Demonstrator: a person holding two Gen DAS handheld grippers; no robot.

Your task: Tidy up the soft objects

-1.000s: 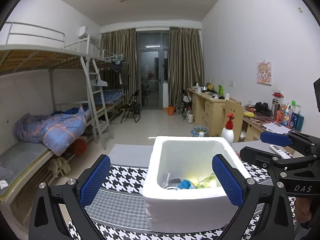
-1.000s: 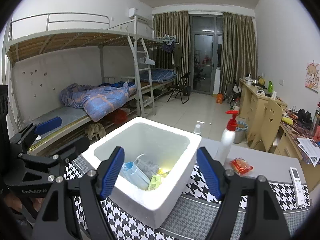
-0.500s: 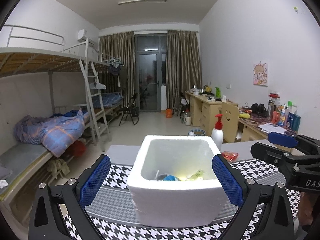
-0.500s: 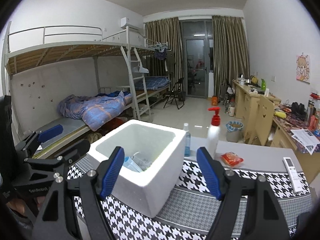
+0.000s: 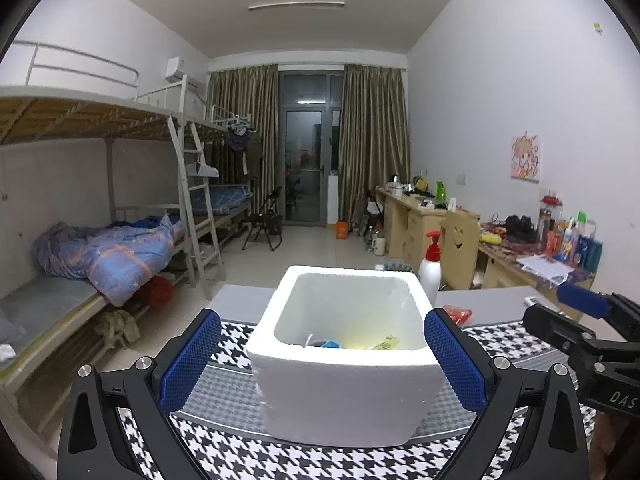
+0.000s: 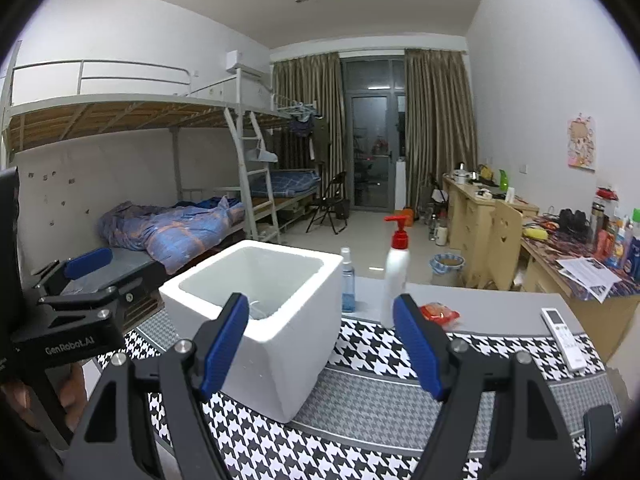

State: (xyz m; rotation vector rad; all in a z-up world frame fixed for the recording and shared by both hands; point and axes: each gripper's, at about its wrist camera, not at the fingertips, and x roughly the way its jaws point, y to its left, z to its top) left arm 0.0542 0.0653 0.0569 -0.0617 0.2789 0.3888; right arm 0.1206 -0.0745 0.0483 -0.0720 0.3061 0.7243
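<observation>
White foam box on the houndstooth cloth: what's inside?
Inside the white foam box, the left wrist view shows a blue item, a yellow-green packet and something thin and white. The near wall hides everything lower.

I see a white pump bottle with a red top (image 6: 396, 276) standing on the grey table (image 6: 500, 306), a blue spray bottle (image 6: 347, 280) to its left and a remote control (image 6: 562, 334) lying off to the right. A bunk bed (image 5: 100, 184) lines the left wall, with a rumpled blue quilt (image 5: 108, 248) on its lower bunk.
</observation>
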